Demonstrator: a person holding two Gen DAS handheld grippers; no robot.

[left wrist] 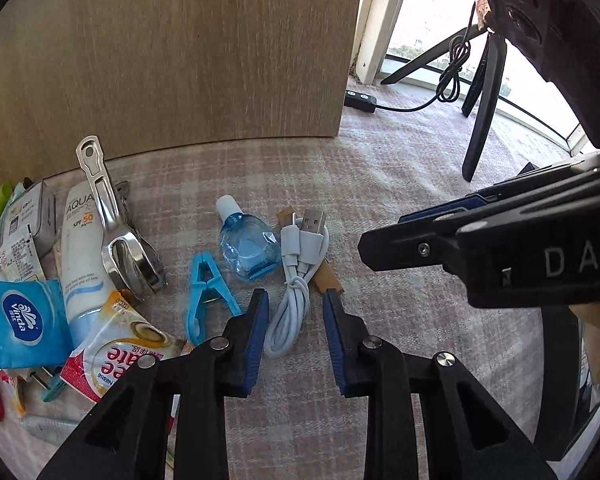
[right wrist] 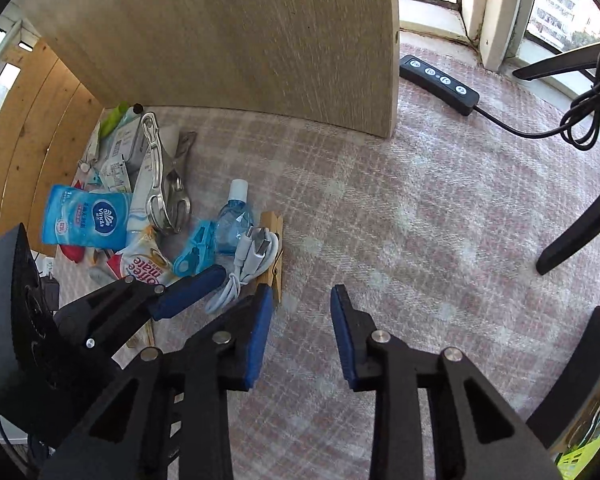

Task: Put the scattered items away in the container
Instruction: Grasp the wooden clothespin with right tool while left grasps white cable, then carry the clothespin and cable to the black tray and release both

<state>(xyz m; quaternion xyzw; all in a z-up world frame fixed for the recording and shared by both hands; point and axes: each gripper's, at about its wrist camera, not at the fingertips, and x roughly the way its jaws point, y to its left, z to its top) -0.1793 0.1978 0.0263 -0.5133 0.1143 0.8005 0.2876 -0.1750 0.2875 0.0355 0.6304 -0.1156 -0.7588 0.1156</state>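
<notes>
Ahead of both tools stands a wooden panel [left wrist: 172,52] on the checked cloth [right wrist: 380,208]. Left of the left gripper [left wrist: 296,300] lies a sunscreen tube [left wrist: 78,256]. Its jaws are spread around a coiled white USB cable [left wrist: 296,280], not touching. Beyond sits a blue bottle [left wrist: 248,246]. The right gripper [right wrist: 302,300] is spread over bare cloth.
</notes>
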